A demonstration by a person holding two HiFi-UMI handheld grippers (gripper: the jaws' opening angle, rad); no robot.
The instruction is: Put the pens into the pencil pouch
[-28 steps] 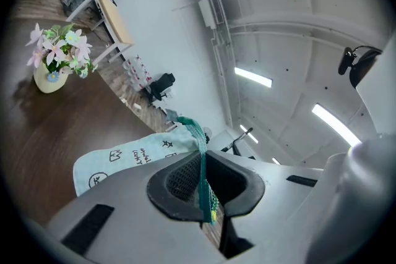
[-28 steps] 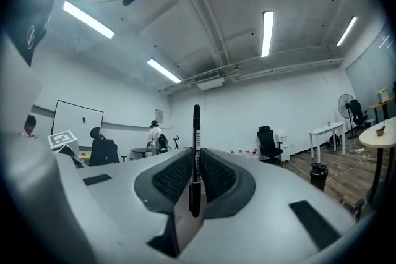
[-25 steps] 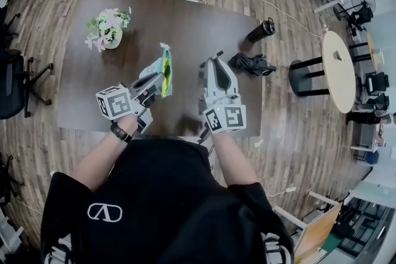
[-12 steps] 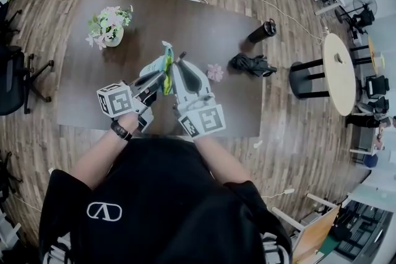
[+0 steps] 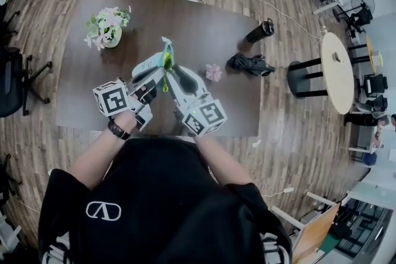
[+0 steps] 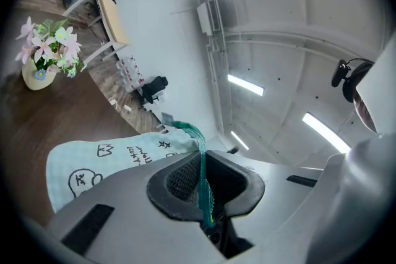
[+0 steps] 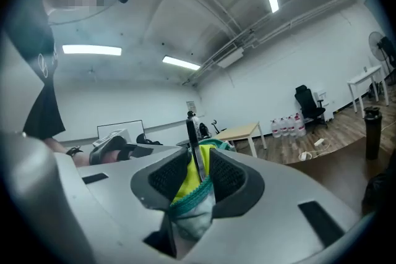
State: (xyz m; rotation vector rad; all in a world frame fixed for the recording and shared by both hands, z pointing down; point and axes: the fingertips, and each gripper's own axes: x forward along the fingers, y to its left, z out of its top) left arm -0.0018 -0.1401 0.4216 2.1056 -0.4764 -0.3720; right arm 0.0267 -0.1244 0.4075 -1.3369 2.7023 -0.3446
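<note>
Right gripper (image 7: 193, 176) now meets the pouch (image 6: 105, 161); left gripper (image 6: 204, 181) jaws clamp its rim, right jaws opening around the pen (image 7: 193, 148): drop it deep.

Right hand-held gripper (image 5: 167, 68) swung left to the pencil pouch (image 5: 148, 65), jaws opening around a pen (image 7: 192, 145).

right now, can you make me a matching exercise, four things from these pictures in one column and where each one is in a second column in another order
Things:
1. pencil pouch
2. flower vase
3. black bottle
4. pink flower

Places:
a. standing near the far right corner of the table
b. held up off the table
c. far left part of the table
d. lying on the table, right of its middle

Pairs: 1-b, 2-c, 3-a, 4-d
</note>
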